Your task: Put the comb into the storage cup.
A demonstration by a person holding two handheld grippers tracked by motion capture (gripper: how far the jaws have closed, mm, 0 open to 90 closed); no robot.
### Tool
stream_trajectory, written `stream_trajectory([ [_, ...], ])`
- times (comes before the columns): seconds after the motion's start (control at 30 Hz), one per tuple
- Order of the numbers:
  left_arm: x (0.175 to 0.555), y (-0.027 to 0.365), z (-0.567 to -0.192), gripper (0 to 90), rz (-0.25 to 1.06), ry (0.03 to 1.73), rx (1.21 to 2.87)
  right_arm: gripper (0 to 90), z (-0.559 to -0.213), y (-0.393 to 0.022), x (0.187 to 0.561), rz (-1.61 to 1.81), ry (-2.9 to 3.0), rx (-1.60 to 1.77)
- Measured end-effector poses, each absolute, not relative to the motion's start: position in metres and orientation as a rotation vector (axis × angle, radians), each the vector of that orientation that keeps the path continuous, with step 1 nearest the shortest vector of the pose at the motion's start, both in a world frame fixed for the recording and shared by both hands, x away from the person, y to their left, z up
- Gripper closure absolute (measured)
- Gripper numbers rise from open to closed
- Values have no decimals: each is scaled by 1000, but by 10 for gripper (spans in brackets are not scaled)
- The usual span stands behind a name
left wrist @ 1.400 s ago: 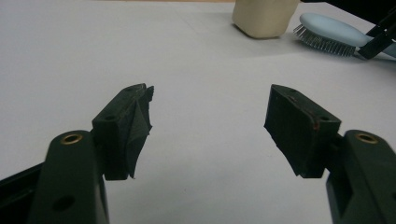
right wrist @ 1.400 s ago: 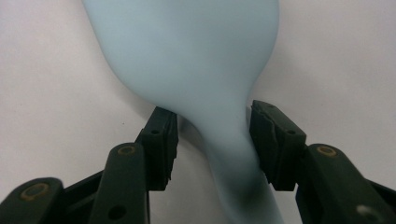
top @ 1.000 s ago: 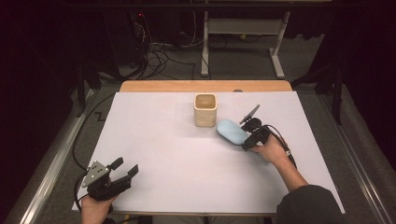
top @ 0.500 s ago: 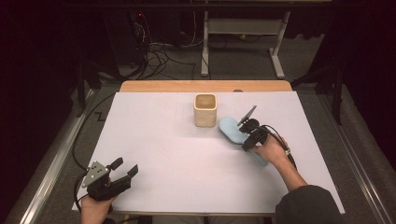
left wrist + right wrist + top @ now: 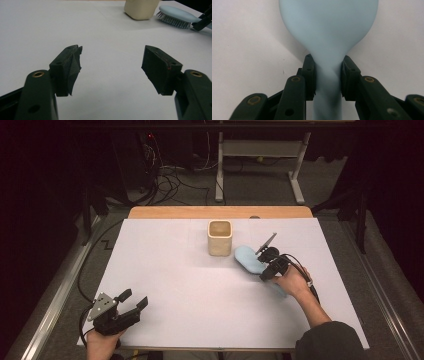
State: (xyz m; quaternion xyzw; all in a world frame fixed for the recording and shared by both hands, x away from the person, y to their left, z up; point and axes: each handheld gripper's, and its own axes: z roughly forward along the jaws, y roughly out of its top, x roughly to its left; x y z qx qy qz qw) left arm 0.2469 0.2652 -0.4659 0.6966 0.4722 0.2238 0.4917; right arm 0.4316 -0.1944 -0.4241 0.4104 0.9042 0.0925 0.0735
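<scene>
High view looks down over the table — gripper views sit low, close; all share it.

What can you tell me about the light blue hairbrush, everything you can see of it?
The hairbrush is pale blue, smooth and matte like plastic, with an oval head narrowing to a slim handle. It lies on the white table bristles down, just right of the beige cup, apart from it. The right tongs are shut on its neck, pads pressing both sides.

The oval plastic hairbrush is pale blue with grey-white bristles. Just beside the hairbrush, the square cup is cream. The counter is plain white with a wooden far edge; both grippers are black.
</scene>
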Motion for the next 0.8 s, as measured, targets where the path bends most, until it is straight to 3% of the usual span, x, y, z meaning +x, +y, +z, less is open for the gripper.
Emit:
stream_trajectory([
  [0.8, 247, 265, -466, 318, 543, 1147, 1692, 708, -407, -211, 400, 510, 2684, 1208],
])
